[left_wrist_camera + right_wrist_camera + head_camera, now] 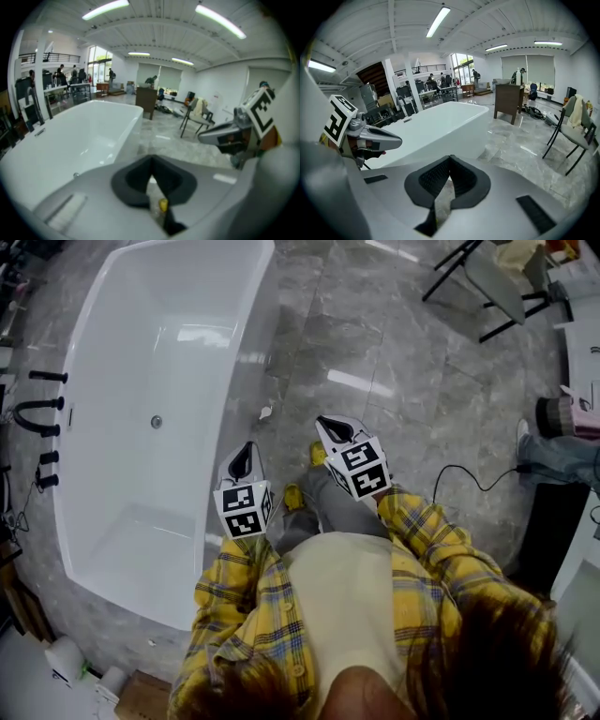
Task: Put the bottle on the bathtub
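No bottle shows in any view. The white bathtub (112, 343) stands empty on the left, with a drain (157, 422) in its floor; it also fills the left gripper view (79, 133) and lies ahead in the right gripper view (440, 123). My left gripper (248, 446) (151, 159) is held at waist height just right of the tub's rim, jaws shut on nothing. My right gripper (322, 421) (450, 157) hangs beside it over the marble floor, also shut and empty. Each gripper sees the other at its side.
Black taps (39, 413) line the tub's far left side. A small white scrap (265, 412) lies on the floor by the tub. A folding chair (487, 277), a black cable (464, 474) and a seated person's legs (558, 451) are to the right. My yellow shoes (292, 495) are below.
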Motion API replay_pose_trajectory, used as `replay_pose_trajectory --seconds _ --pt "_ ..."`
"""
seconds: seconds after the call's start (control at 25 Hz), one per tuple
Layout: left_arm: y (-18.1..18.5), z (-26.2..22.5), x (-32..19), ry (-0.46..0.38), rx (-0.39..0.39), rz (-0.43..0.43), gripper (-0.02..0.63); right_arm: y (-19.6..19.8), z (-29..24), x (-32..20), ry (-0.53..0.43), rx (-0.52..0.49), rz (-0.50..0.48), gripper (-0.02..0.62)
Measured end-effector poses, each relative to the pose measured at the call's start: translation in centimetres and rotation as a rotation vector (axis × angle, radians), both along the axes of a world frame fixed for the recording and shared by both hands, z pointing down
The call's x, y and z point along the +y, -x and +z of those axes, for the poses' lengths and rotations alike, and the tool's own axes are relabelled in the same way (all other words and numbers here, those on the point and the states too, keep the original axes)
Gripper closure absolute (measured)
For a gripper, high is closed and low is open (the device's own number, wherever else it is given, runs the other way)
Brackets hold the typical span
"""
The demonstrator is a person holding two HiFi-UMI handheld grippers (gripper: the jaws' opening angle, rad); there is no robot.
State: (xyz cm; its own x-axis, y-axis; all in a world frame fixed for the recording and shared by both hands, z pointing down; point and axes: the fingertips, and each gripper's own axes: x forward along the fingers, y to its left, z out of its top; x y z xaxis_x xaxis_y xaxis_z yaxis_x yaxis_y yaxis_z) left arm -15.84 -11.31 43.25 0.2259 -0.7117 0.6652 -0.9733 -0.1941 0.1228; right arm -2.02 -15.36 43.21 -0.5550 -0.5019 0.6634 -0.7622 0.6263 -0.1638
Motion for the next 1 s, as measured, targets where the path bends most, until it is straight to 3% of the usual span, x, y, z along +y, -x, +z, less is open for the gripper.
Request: replay_pose_trajectory --seconds 0.36,0.64,0.84,1.0 --pt "1.0 -0.9 2.3 -0.004 0.066 -0.076 0.598 0.9 -1.3 1.9 0.003 -0.014 -0.023 0.581" --pt "0.8 -1.1 2.8 0.036 0.233 -0.123 0.598 1.4 -2.5 2.7 -0.015 -0.01 -0.029 0.581" --pt "0.2 -1.1 3.2 0.054 0.237 -0.091 0.598 1.5 -2.7 2.9 -0.014 -0.012 -0.027 0.581" --pt "-0.4 -0.6 3.5 0.099 0.257 -0.116 0.598 1.5 -2.9 3.1 -0.01 -0.016 -0.034 0.581"
